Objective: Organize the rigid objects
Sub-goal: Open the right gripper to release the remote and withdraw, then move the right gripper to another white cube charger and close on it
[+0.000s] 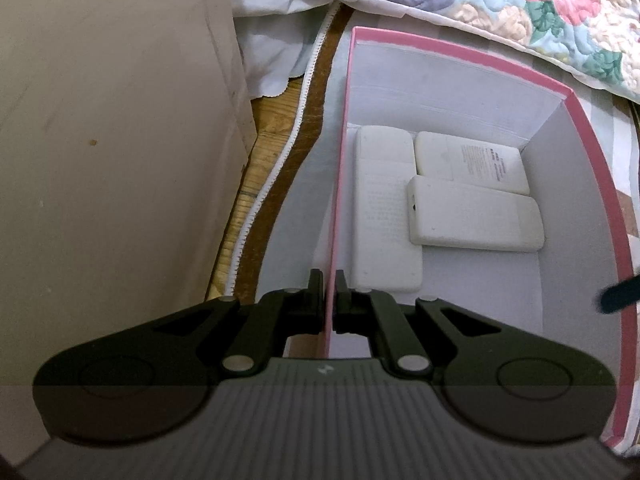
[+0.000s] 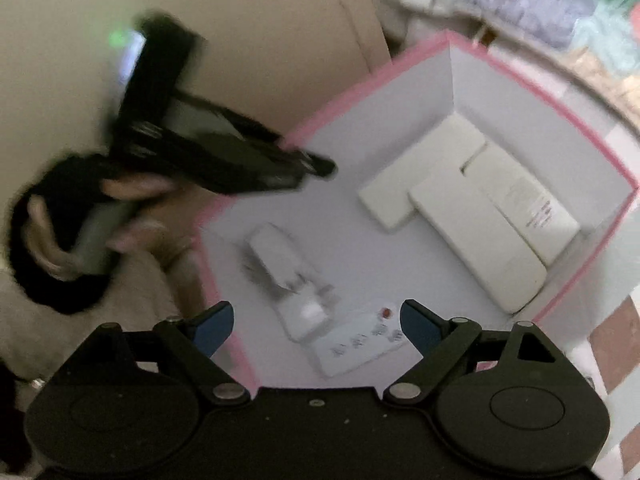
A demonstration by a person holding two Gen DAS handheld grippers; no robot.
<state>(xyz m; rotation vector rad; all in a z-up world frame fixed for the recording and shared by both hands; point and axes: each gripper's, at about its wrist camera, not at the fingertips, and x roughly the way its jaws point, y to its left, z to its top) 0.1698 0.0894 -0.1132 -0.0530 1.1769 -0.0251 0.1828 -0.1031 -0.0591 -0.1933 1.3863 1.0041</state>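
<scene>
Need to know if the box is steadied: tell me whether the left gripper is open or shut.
Shut. The left gripper pinches the pink box's side wall between its fingers.

Pink-rimmed box (image 2: 516, 68), open-topped, pale inside, left wall pinched. Three white slab-shaped blocks (image 2: 476, 236) flat on the floor toward 2 o'clock in the right wrist view: one along the left wall, one with printed text in the far corner, a third lying across both. Toward 6 o'clock, a white power strip (image 2: 360, 346) flat, touching a blurred white plug-like piece (image 2: 288, 276).
</scene>
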